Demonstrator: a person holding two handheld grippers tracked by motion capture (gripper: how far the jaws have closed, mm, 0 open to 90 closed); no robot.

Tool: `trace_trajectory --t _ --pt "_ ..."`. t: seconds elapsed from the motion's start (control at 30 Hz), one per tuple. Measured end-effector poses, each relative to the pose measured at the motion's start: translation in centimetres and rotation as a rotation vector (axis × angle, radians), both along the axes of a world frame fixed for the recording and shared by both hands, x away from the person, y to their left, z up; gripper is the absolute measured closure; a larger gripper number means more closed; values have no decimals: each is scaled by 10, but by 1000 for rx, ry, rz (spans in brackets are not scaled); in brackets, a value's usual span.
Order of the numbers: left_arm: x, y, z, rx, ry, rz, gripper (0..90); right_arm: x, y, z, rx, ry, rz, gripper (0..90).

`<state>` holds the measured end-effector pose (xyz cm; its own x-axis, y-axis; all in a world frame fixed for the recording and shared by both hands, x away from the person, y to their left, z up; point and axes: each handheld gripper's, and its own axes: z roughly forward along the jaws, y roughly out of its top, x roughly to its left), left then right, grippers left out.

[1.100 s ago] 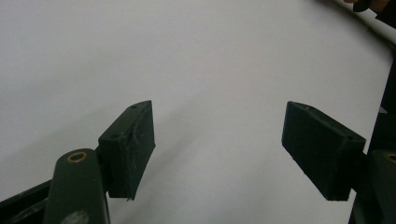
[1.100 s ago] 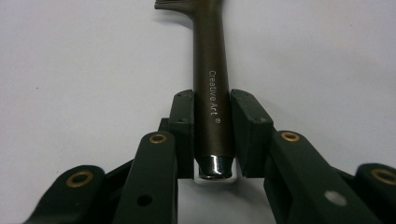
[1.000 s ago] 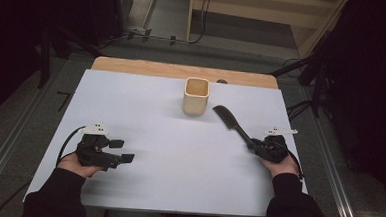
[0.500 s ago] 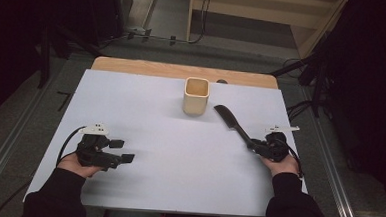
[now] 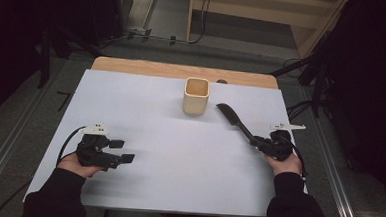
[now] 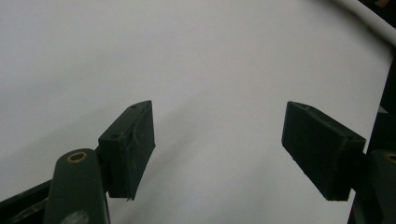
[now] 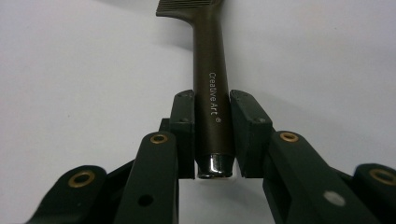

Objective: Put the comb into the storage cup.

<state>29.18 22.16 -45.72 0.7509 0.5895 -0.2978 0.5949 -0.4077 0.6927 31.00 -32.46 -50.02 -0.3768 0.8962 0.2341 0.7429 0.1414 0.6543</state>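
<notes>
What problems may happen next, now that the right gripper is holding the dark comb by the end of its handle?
1. The right gripper clamps the comb only near the handle's end, so the long toothed part may swing or slip in the grip.
2. The wooden cup stands close beside the comb's tip; a careless lift might knock it over.
3. The left gripper is open and rests far off, so it cannot steady the cup.
</notes>
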Motion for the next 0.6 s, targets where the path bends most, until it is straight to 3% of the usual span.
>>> trace_trajectory --t 0.27,0.6 --pt "1 -1 0 -1 16 4 264 -3 3 12 41 -17 -14 704" --pt "1 -6 1 -5 52 -1 264 -15 3 28 55 -27 -103 704"
